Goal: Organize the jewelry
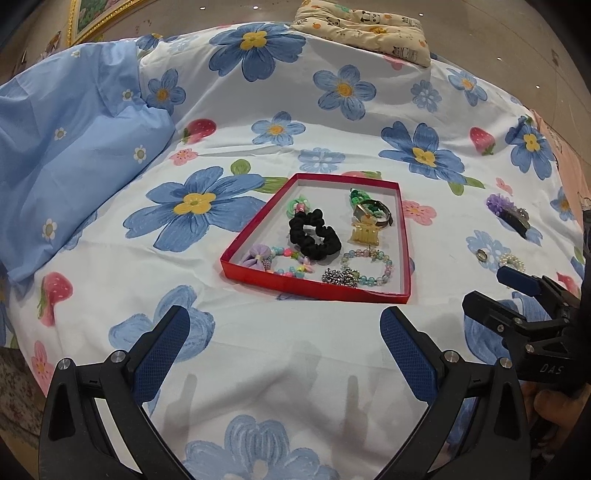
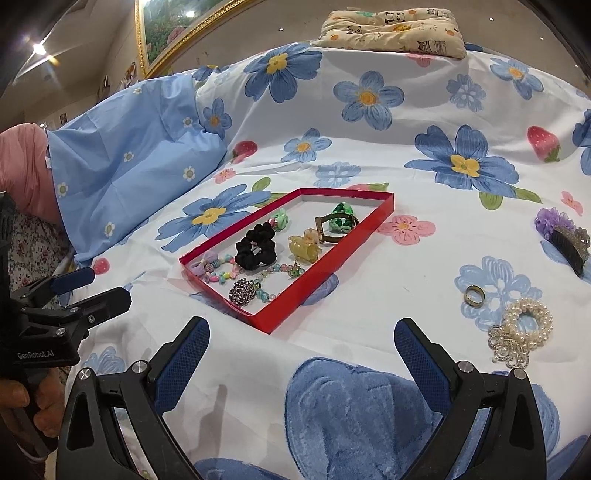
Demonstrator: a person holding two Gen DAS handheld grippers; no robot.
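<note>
A shallow red tray (image 1: pixel 405 236) (image 2: pixel 384 210) lies on the flowered bedspread. It holds a black scrunchie (image 1: pixel 316 236) (image 2: pixel 255 247), a yellow hair claw (image 1: pixel 365 233) (image 2: pixel 303 248), a watch (image 1: pixel 371 212), green chain pieces and bead bracelets (image 1: pixel 365 267). Outside it to the right lie a ring (image 2: pixel 474 295) (image 1: pixel 481 254), a pearl bracelet with a brooch (image 2: pixel 526 321) (image 1: pixel 511 260) and a purple flower clip (image 2: pixel 561 232) (image 1: pixel 508 212). My left gripper (image 1: pixel 284 328) is open and empty, just in front of the tray. My right gripper (image 2: pixel 301 343) is open and empty, left of the pearls.
A blue pillow (image 1: pixel 74 147) lies at the left. A panda-print cushion (image 1: pixel 365 27) sits at the far end of the bed. A gold-framed picture (image 2: pixel 166 33) hangs on the wall behind. The bed drops away at its left edge (image 2: pixel 37 236).
</note>
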